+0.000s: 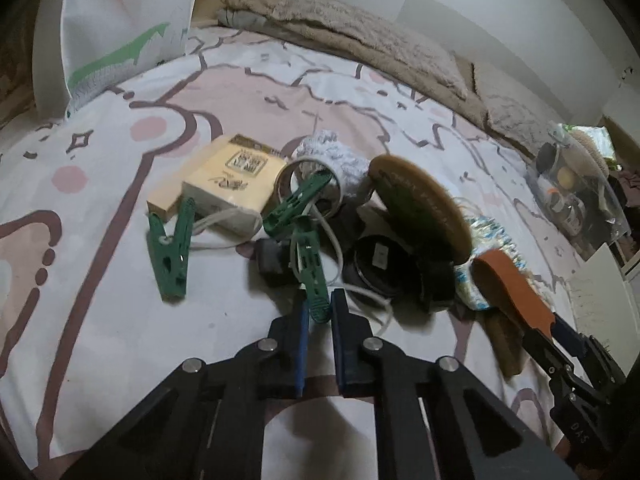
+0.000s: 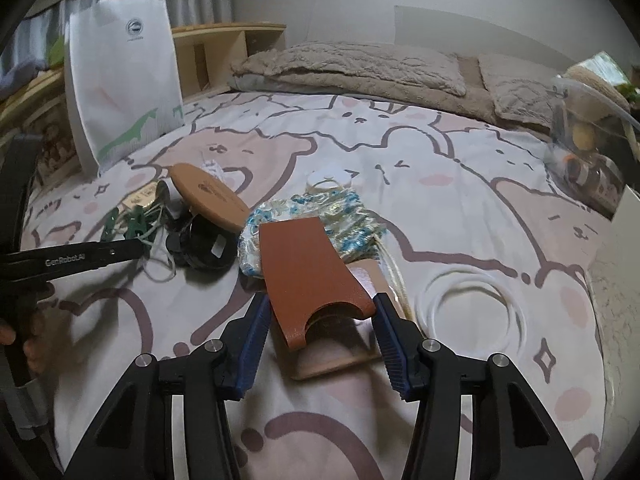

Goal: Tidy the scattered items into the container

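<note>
Scattered items lie on a patterned bedspread. My left gripper point(image 1: 319, 306) is shut on the tail of a green clothespin point(image 1: 310, 270) tangled in white cord. Beside it lie another green clothespin point(image 1: 171, 254), a yellow tissue pack point(image 1: 230, 182), a tape ring point(image 1: 310, 188), a wooden brush point(image 1: 420, 204) and a black round tin point(image 1: 376, 264). My right gripper point(image 2: 318, 322) is shut on a brown leather case point(image 2: 310, 272), holding it by its sides above the bed. It also shows in the left wrist view point(image 1: 510, 284). A clear plastic container point(image 2: 588, 160) with items in it sits at the far right.
A blue-and-white beaded pouch point(image 2: 340, 216) lies behind the case. A white cord ring point(image 2: 472, 308) lies right of my right gripper. A white paper bag point(image 2: 120, 88) stands at the back left. Beige pillows point(image 2: 352, 68) lie along the headboard.
</note>
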Tool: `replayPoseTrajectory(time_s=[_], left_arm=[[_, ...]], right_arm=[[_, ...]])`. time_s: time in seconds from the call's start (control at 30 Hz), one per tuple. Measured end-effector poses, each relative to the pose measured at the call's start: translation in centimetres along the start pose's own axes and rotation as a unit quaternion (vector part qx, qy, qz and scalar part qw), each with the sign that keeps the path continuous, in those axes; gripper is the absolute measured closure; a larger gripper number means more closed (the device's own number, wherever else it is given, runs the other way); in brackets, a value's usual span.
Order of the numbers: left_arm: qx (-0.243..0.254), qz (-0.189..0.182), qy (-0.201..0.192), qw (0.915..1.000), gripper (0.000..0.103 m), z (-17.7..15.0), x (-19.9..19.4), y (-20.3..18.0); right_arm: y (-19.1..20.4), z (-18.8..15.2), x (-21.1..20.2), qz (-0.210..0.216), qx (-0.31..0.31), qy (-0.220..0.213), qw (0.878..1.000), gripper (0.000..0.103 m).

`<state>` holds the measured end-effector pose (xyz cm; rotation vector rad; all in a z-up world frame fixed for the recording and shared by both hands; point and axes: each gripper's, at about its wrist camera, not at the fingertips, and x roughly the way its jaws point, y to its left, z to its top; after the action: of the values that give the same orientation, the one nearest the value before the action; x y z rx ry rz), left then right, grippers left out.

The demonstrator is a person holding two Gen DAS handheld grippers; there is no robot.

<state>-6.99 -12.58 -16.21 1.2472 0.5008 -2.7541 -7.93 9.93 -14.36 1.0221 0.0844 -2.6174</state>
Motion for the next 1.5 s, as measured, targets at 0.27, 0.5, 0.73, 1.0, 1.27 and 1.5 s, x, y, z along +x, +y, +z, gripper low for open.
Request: replayPoseTrajectory(time_s=[0.27,0.5,0.73,1.0,1.27,1.5], left_arm=[[0.024,-0.033,-0.003,0.9992,0.093,-1.4,-2.1,-1.4],[0.082,-0.078,0.002,0.9936,0.093,-3.8,-3.7,-4.9],[0.129,-0.134,0.043,0.9817,0.093,-6.3,-3.9,-7.4],[0.145,-0.077,0.027,0.9861,0.035,-6.9,-3.9,-7.4],[0.244,-0.037,-0.026,0.9687,0.035,-7.2,-4.6,-9.6],[0.291,-0.018,0.007,0.9567,0.07,-7.1,-2.3,-11.1]], right_arm=[[-1.9,-0.6,-1.6,0.007,0.028,0.014,0.999,0.05],[-3.5,-1.7,-4.2,0.007,0.036,0.015,0.999,0.05],[-4.4,-3.0,-6.8,0.02,0.058,0.008,0.998,0.051],[-5.0,-4.3,-6.4,0.026,0.078,0.032,0.996,0.051],[-4.6,-6.4,-5.3,0.022,0.074,0.078,0.994,0.051],[-5.0,-6.6,-5.4,0.022,0.083,0.084,0.993,0.05]])
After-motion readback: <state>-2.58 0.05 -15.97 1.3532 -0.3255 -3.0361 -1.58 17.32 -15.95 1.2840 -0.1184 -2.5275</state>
